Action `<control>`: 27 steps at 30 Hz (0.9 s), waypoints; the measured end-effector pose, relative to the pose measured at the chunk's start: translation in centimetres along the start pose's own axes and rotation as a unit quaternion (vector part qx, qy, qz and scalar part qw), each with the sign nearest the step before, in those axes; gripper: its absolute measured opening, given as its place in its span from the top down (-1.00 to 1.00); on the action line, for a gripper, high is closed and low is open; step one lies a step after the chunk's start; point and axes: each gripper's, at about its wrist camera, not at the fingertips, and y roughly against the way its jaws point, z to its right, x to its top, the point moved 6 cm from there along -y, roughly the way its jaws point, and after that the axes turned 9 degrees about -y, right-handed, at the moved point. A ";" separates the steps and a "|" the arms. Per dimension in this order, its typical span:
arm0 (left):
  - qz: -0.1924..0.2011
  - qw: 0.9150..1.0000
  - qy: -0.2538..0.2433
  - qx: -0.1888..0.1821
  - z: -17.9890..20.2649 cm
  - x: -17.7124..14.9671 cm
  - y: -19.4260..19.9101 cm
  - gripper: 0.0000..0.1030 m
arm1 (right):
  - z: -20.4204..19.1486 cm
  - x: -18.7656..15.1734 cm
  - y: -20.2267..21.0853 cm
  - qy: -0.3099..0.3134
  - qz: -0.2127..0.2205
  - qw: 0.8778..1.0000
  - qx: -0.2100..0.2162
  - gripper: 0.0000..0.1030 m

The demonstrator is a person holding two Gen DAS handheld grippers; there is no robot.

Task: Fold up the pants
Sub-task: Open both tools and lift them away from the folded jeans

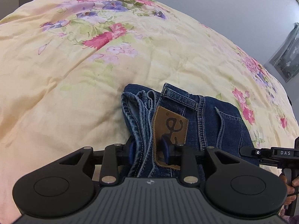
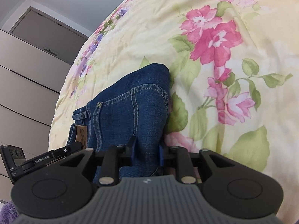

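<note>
Folded blue jeans (image 1: 205, 115) lie on a yellow floral bedspread (image 1: 56, 84), with a brown leather patch (image 1: 172, 125) at the waistband and the leg hems stacked beside it. My left gripper (image 1: 148, 149) straddles the near edge of the stack. Its blue pads (image 1: 130, 149) stand on either side of the hems, the right one slightly off the fabric over the patch. In the right wrist view the jeans (image 2: 134, 102) show a back pocket, and my right gripper (image 2: 147, 150) is shut on their near right edge, denim filling the gap between its pads.
The bedspread (image 2: 224, 37) spreads wide beyond the jeans in both views. Grey drawer fronts (image 2: 24, 78) stand left of the bed. A hand (image 1: 293, 184) holds the right gripper's handle at the right edge. A framed picture (image 1: 287, 59) leans against the far wall.
</note>
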 end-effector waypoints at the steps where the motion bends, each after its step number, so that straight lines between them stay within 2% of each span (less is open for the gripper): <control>1: -0.003 1.000 0.003 0.008 0.1 0.2 0.3 0.22 | -0.3 -0.1 0.1 0.007 0.001 1.000 -0.008 0.58; 2: -0.008 1.000 0.002 0.018 0.3 0.2 0.5 0.15 | -0.7 -0.1 0.3 0.013 0.003 1.000 -0.019 0.50; 4: -0.012 0.999 -0.009 0.042 0.9 0.3 1.4 0.14 | -1.5 -0.3 0.9 0.029 0.010 0.999 -0.039 0.36; 6: 0.002 0.998 -0.031 0.060 1.8 0.5 3.1 0.13 | -2.3 -0.6 2.0 0.054 0.023 0.996 -0.060 0.30; 7: 0.009 0.997 -0.039 0.064 2.2 0.5 4.0 0.05 | -2.7 -0.9 2.7 0.069 0.030 0.995 -0.065 0.24; 13: 0.056 0.990 -0.100 0.087 6.2 0.7 10.6 -0.22 | -6.4 -3.4 8.1 0.159 0.069 0.983 -0.066 0.07; 19: 0.108 0.976 -0.151 0.115 10.1 -0.1 17.1 -0.46 | -9.9 -8.1 15.0 0.260 0.129 0.955 -0.063 -0.19; 23: 0.142 0.963 -0.183 0.139 12.7 -1.9 20.9 -0.72 | -10.8 -12.0 18.9 0.302 0.165 0.937 -0.065 -0.29; 25: 0.149 0.957 -0.199 0.149 14.1 -3.4 22.0 -0.72 | -11.3 -14.0 20.3 0.317 0.183 0.928 -0.070 -0.45; 27: 0.163 0.951 -0.209 0.158 15.4 -5.0 22.7 -0.72 | -11.3 -15.8 21.5 0.321 0.198 0.922 -0.084 -0.49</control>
